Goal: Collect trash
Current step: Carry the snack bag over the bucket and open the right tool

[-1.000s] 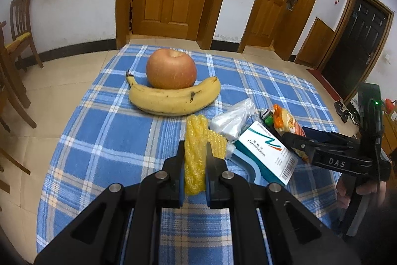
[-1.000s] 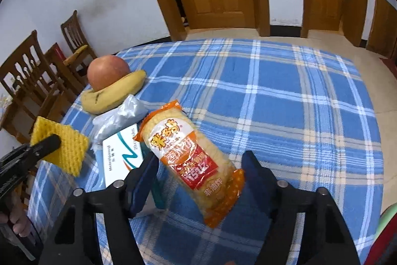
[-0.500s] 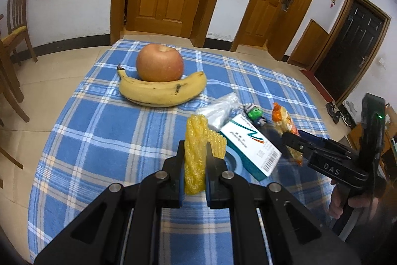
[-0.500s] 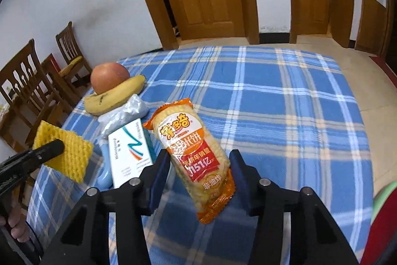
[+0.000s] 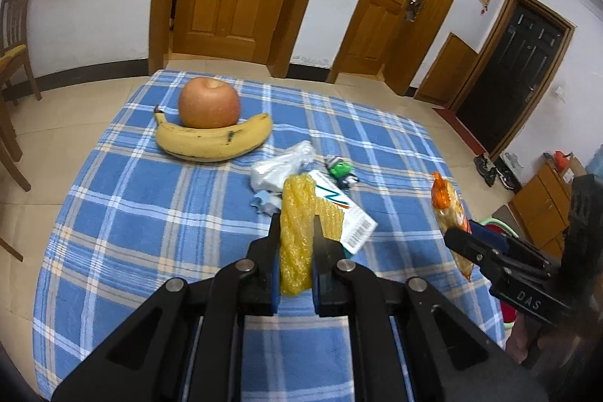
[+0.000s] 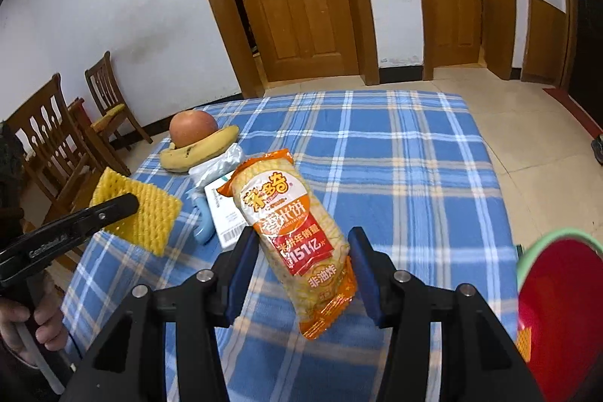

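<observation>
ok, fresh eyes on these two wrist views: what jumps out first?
Both grippers are loaded above the blue plaid tablecloth: the left gripper is clamped on yellow foam netting, and the right gripper holds an orange snack packet. Behind, at the far left of the cloth, an apple sits against a banana. A red bin with a green rim shows at the right view's edge.
</observation>
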